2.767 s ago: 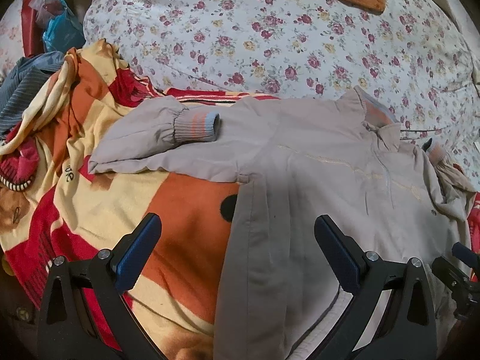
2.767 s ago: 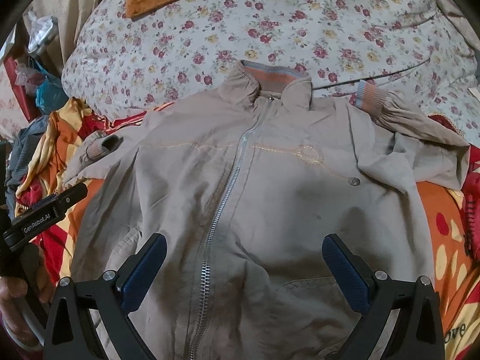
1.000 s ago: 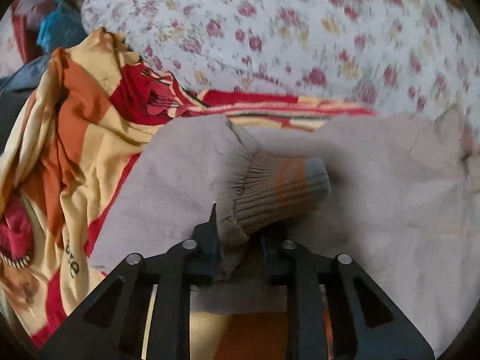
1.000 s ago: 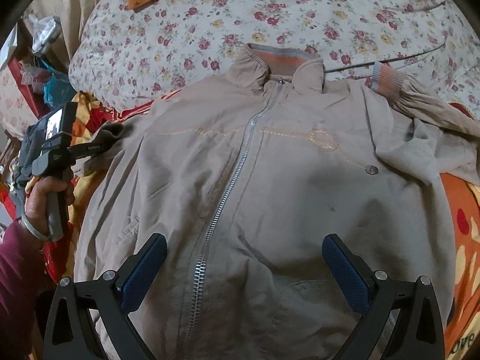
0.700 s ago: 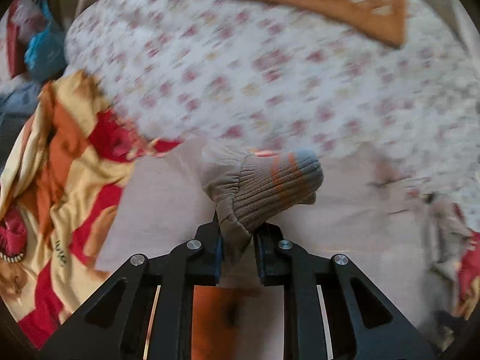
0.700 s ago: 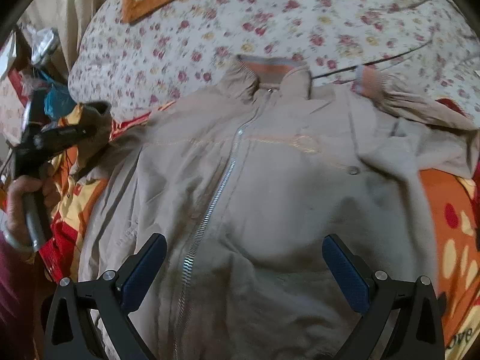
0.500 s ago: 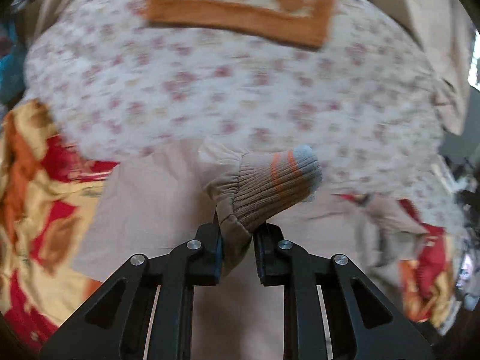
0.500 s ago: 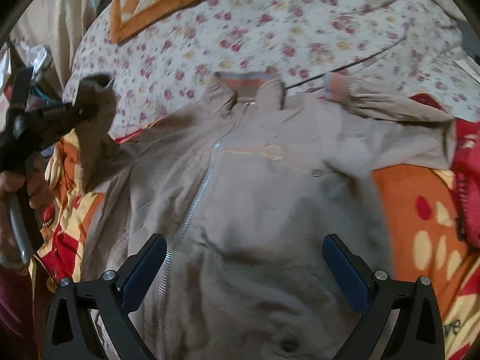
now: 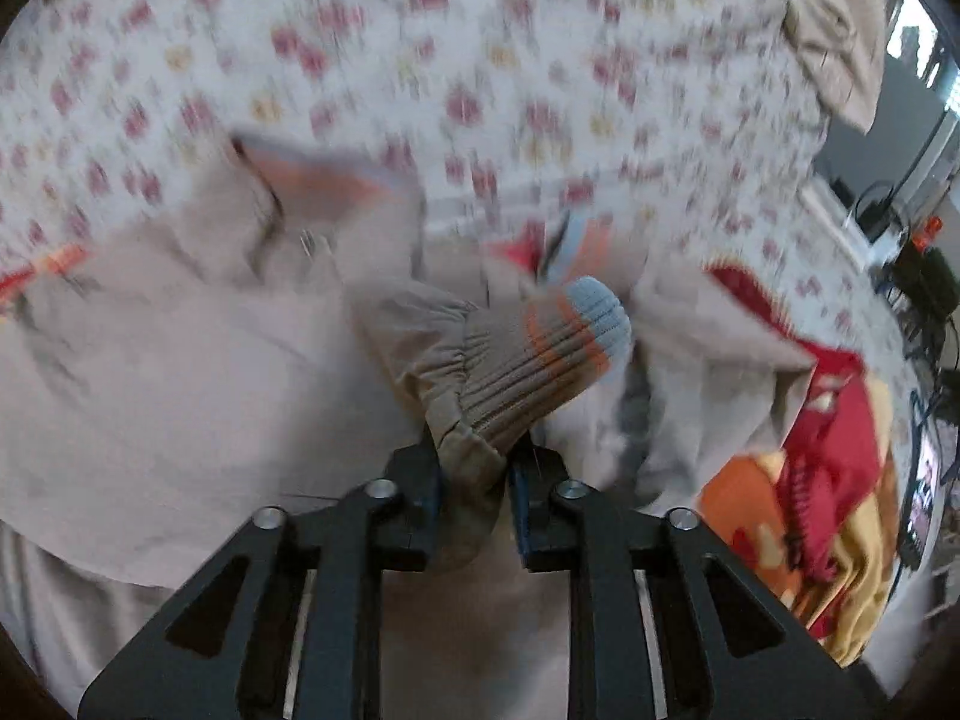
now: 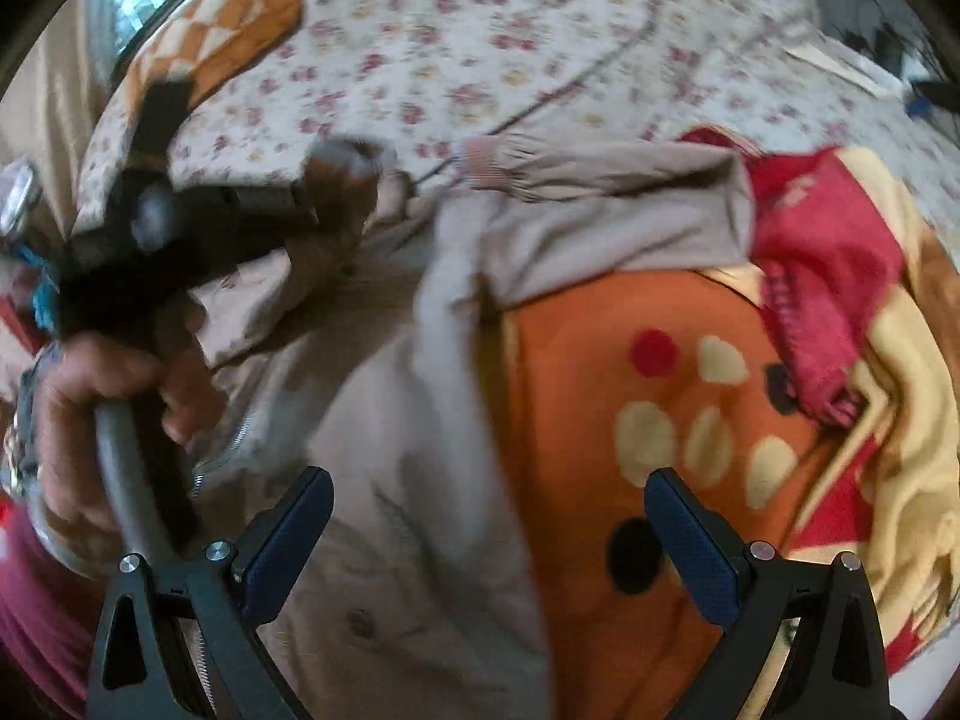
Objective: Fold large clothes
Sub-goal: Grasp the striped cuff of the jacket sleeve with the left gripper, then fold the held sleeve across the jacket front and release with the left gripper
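A flowered quilt (image 10: 540, 42) is covering the far side of the bed, with an orange checked cushion (image 10: 228, 30) lying on it at the far left. Nearer, a red, orange and yellow blanket (image 10: 690, 390) is spreading across the right side. The tan jacket (image 10: 408, 420) is lying front up over the blanket and the quilt's near edge, its body to the left and its right sleeve (image 10: 600, 180) stretching off to the right. Its collar (image 9: 324, 180) is showing blurred at the far left in the left wrist view. The left gripper (image 9: 474, 480) is pinching the jacket's other sleeve just behind the ribbed cuff (image 9: 540, 354), which is sticking up between the fingers above the jacket's chest. In the right wrist view the person's left hand (image 10: 102, 396) and this gripper are blocking part of the jacket. The right gripper (image 10: 486, 534) is hovering with its fingers spread wide and holding nothing, above the jacket's right edge and the blanket. Dark cables (image 9: 918, 276) are lying at the far right.
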`<state>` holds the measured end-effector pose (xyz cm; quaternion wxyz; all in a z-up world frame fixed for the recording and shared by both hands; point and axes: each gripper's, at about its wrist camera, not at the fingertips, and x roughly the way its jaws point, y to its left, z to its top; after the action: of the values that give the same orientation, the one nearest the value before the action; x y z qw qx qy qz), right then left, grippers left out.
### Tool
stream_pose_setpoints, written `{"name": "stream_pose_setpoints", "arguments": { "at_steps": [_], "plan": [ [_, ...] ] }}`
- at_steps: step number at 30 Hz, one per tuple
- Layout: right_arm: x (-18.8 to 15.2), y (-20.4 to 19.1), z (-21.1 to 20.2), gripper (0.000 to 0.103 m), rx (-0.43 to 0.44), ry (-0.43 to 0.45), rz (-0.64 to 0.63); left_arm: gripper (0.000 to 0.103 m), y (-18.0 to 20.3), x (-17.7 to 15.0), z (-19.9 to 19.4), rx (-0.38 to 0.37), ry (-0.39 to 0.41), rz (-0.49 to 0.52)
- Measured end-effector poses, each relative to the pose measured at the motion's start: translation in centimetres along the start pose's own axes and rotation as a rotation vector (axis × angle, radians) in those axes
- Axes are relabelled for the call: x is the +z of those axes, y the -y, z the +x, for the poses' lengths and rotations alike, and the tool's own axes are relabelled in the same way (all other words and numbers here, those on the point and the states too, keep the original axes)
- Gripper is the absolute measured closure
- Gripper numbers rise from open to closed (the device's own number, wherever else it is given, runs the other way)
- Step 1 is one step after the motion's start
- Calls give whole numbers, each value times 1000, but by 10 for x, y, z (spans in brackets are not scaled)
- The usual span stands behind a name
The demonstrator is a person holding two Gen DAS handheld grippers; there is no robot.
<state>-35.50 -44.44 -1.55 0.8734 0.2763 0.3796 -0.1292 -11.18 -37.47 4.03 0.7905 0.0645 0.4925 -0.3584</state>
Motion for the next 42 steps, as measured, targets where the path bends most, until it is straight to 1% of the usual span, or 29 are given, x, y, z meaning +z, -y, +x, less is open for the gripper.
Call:
{"name": "stream_pose_setpoints", "arguments": {
  "at_steps": [2,3,4,5,7,8,9,10,11,13,15,16,17,18,19,20,22,24,26,27,29,30,31,35,40,42],
  "plan": [
    [1,8,-1,0,-3,-1,22,70,-6,-4,9,-52,-52,-6],
    [3,11,-2,0,-1,2,33,66,-11,-4,7,-99,-76,-15],
    [4,12,-3,0,-1,4,39,58,-14,-4,3,-128,-83,-18],
    [6,12,-4,0,2,8,46,50,-17,-2,-4,-146,-81,-16],
    [11,8,-4,0,16,17,47,45,-24,2,-28,-163,-48,3],
    [14,3,-5,0,23,24,42,41,-29,5,-43,-174,-28,15],
    [17,-2,-4,0,29,30,34,38,-38,6,-62,-182,-3,26],
    [20,-7,-2,0,35,33,23,35,-46,6,-75,-174,17,32],
    [24,-15,0,0,44,35,8,35,-56,6,-88,-147,39,37],
    [31,-31,4,0,54,42,-25,35,-81,2,-108,-45,81,35],
    [41,-46,8,1,66,57,-67,35,-112,-6,-121,99,113,13],
    [48,-57,12,5,77,67,-93,35,-125,-9,-122,186,130,1],
    [53,-63,15,8,81,72,-112,35,-140,-14,-122,266,129,-14],
    [59,-71,21,15,83,72,-133,35,-159,-20,-119,346,119,-32],
    [68,-80,30,20,86,67,-156,35,-173,-24,-117,392,108,-48],
    [76,-88,40,21,90,62,-170,35,-191,-29,-112,441,93,-73],
    [92,-97,66,30,85,47,-173,35,-217,-38,-103,491,73,-123],
    [101,-97,89,34,59,27,-162,35,-240,-46,-88,529,39,-170],
    [107,-94,116,34,8,0,-145,33,-255,-53,-73,528,8,-195],
    [109,-91,127,34,-27,-13,-136,33,-260,-57,-69,505,14,-206],
    [108,-78,151,34,-108,-61,-108,32,-262,-59,-71,484,49,-219],
    [107,-72,158,34,-111,-79,-89,32,-264,-60,-71,478,41,-226],
    [107,-67,161,34,-102,-77,-76,33,-262,-58,-71,479,38,-228],
    [108,-69,144,34,-79,-67,-79,33,-251,-57,-79,497,46,-208],
    [100,-76,108,34,-35,-6,-107,33,-238,-61,-91,493,79,-186],
    [95,-77,101,34,-27,11,-108,33,-230,-60,-95,491,89,-177]
  ]
}}
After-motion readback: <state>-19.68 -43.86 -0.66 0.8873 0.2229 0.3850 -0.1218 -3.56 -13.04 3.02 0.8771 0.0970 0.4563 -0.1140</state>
